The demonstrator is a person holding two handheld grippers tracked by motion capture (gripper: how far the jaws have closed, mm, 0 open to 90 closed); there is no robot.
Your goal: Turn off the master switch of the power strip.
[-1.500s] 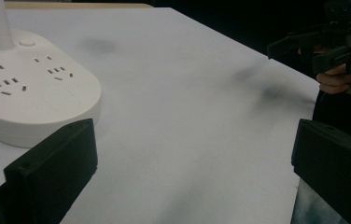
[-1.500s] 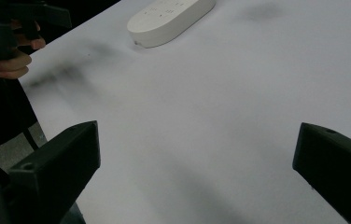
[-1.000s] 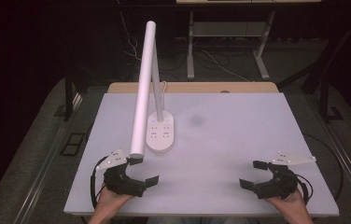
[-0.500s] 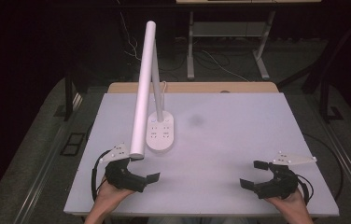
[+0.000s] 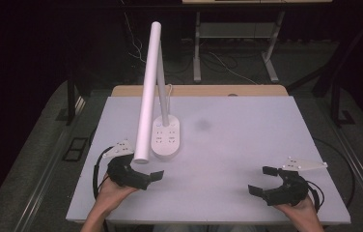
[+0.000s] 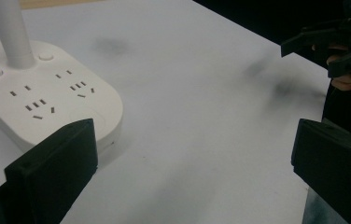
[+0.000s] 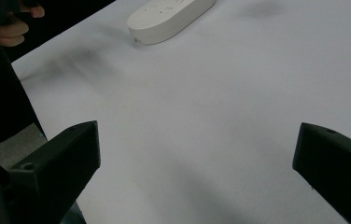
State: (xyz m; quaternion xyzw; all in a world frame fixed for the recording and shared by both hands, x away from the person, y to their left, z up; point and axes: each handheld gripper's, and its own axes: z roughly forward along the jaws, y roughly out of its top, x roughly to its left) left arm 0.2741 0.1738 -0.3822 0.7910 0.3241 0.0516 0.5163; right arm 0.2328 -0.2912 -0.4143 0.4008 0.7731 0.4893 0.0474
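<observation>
Open worktop with one lamp standing in the left half.

The white lamp base (image 5: 166, 140) sits on the worktop (image 5: 247, 145), and its long lamp head (image 5: 146, 96) slants down over the left tool (image 5: 143, 170), crowding the room above it. Between the base and the right tool (image 5: 262, 180) the surface lies bare, as does the right half.

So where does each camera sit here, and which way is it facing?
High view: above the near edge, looking forward and down on the table; both hands with left gripper and right gripper.
Left gripper view: low, along its open jaws toward the lamp base and the right gripper.
Right gripper view: low, along its open jaws across the table.
All three share the lamp base.
</observation>
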